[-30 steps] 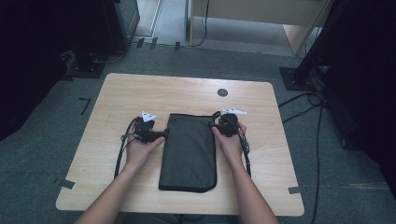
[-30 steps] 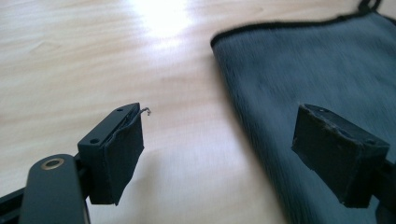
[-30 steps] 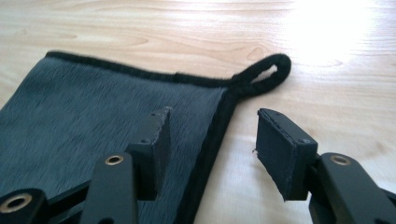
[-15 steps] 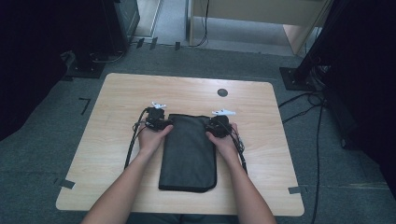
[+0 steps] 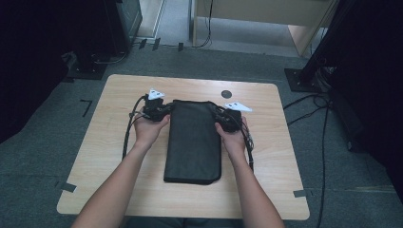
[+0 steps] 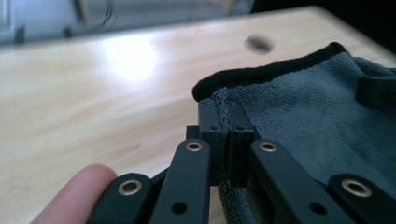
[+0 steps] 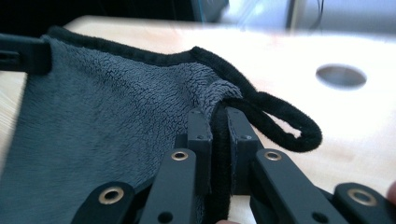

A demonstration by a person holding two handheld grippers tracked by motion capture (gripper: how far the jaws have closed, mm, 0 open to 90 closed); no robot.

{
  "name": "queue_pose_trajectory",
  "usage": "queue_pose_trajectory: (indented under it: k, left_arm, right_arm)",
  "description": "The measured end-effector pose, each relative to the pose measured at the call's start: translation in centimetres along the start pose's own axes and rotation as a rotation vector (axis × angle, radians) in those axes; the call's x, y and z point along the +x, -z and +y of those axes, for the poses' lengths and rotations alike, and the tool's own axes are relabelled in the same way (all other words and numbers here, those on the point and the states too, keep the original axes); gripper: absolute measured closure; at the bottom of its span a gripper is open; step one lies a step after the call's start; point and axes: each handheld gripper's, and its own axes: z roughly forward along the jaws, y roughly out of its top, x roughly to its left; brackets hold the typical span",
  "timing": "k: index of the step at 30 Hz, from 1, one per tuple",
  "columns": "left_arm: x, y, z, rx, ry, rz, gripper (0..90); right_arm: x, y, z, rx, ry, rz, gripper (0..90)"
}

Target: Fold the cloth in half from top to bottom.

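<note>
Now your left gripper (image 5: pixel 164 110) is clamped on the far left corner of the dark grey towel (image 5: pixel 194 140), and your right gripper (image 5: pixel 222 115) is clamped on its far right corner, beside the black hanging loop (image 7: pixel 289 123); both sets of jaws have just been closing onto the cloth. Folded long, the towel lies on the wooden table (image 5: pixel 119 156) between your hands, running from the grippers back toward you.
</note>
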Motion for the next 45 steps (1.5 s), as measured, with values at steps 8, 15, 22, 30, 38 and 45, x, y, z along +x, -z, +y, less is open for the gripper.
queue_pose_trajectory:
  k: [8, 15, 22, 30, 38, 45]
  left_arm:
    - [-3.2, 7.1, -4.9, -0.072, -0.124, -0.119, 88.8]
    - [-5.5, 9.3, -13.8, 0.107, -0.214, -0.204, 85.6]
    - [-3.6, 11.2, -14.7, 0.06, -0.086, -0.227, 66.8]
    - [-4.4, 8.8, -13.1, 0.124, -0.029, -0.267, 52.8]
    - [-5.0, 8.8, -13.3, 0.123, -0.087, -0.311, 78.7]
    - [-4.5, 8.8, -14.4, 0.172, -0.097, -0.308, 80.9]
  right_arm:
    - [4.0, 8.2, -4.2, -0.046, 0.153, 0.087, 82.5]
    - [5.6, 10.8, -10.9, 0.121, 0.239, 0.148, 72.9]
    - [4.0, 13.9, -11.9, 0.152, 0.196, 0.17, 49.5]
    - [2.2, 13.1, -9.8, 0.131, 0.09, 0.173, 43.6]
    - [4.3, 9.3, -9.8, 0.167, 0.163, 0.271, 56.3]
    - [4.4, 9.9, -10.8, 0.277, 0.193, 0.27, 82.2]
